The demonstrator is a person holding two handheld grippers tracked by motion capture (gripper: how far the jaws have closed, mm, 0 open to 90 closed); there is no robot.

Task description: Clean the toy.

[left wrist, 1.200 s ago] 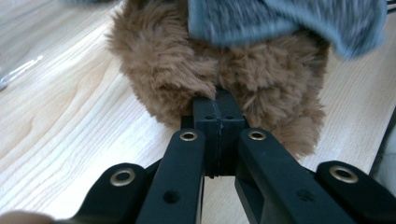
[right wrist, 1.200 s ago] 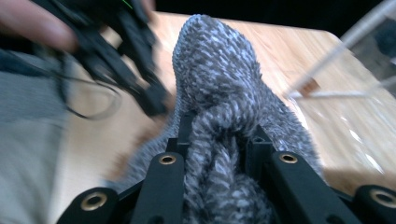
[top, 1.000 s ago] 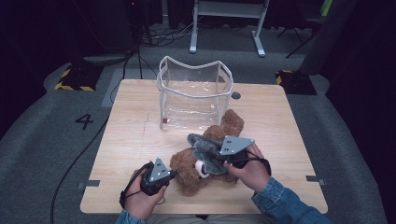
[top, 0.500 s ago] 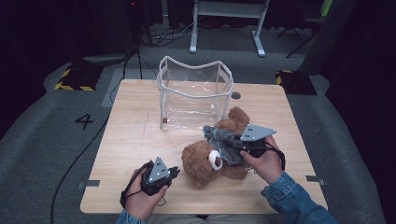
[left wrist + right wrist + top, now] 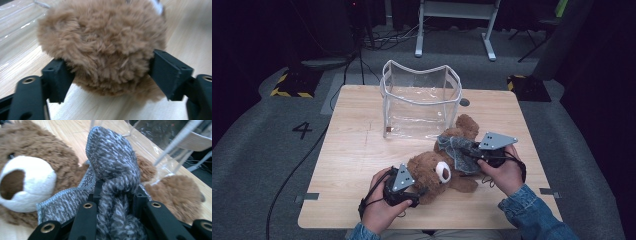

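Fingers (image 5: 136,202) of the right gripper (image 5: 472,154) pinch the grey scarf (image 5: 112,170); those of the left gripper (image 5: 414,196) have just spread wide around the teddy bear (image 5: 434,172).

The bear lies on the bench (image 5: 347,150) before the clear bag (image 5: 422,102). Its head sits between the left fingers, pads barely brushing fur, probably to steady it while the scarf is worked.

Left gripper (image 5: 418,191) jaws just opened wide — right gripper (image 5: 467,156) clamped.

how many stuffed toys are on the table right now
1. A brown teddy bear lies on the wooden table in front of the clear bag, its head between the left gripper's jaws and its grey scarf clamped by the right gripper.
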